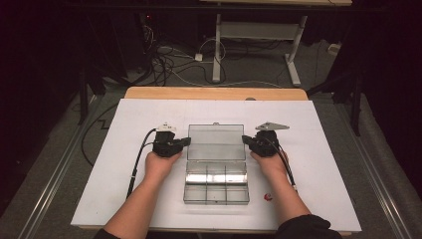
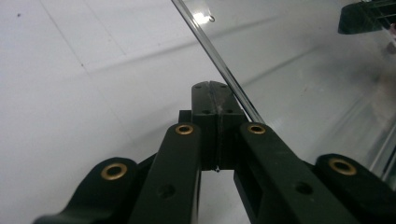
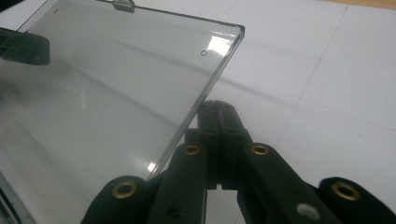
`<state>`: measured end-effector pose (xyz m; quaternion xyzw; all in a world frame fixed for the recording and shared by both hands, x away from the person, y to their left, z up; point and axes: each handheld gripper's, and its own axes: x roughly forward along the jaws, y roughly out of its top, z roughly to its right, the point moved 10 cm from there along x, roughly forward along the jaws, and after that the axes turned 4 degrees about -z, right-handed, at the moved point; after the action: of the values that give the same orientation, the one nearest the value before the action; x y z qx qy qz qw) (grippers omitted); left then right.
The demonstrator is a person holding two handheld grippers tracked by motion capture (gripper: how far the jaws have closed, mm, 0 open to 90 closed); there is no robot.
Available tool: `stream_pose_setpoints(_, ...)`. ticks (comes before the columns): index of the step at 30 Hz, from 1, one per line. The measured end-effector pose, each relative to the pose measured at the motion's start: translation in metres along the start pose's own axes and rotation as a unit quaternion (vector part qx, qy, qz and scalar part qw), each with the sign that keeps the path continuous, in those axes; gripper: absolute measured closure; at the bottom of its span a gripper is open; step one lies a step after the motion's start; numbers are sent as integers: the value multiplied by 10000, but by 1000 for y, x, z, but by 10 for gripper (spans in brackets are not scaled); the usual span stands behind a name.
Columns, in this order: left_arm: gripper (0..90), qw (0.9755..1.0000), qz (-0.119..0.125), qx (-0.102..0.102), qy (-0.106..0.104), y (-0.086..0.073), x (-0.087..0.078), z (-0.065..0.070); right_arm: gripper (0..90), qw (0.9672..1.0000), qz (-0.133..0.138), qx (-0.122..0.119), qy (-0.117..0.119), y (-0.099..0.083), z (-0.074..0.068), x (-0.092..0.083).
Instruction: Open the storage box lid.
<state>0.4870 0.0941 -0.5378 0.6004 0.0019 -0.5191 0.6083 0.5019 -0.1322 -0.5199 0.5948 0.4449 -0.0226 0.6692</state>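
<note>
White table (image 1: pixel 124 199) nearest; clear box (image 1: pixel 216 179) on it; cabled floor (image 1: pixel 169 59) beyond.

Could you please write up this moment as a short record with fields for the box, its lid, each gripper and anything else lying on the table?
box: clear plastic compartment box lying open on the white table
lid: clear lid swung open on the box's far side, latch tab at its far edge
left gripper: left gripper at the lid's left edge, jaws closed together
right gripper: right gripper at the lid's right edge, jaws closed together
held: nothing seen between either pair of jaws
other: small red item right of the box
</note>
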Motion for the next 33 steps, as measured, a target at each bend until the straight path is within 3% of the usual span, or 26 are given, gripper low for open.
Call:
stream_pose_setpoints(11,875,9990,-411,-114,150,-11,6,-6,900,9989,-463,7,-8,-12,5,13)
stream_pose_setpoints(21,875,9987,-459,-155,163,-12,2,-10,900,9975,-689,-37,-125,-18,9,17)
stream_pose_setpoints(24,875,9990,-380,-131,167,-11,-5,-12,900,9983,-565,3,-113,-14,13,11)
stream_pose_setpoints(28,875,9994,-282,49,199,-11,-14,-12,900,9990,-425,-30,-90,-12,14,2)
stream_pose_setpoints(33,875,9997,-19,144,216,-17,-27,-10,900,9996,-231,-103,-120,-17,14,-16)
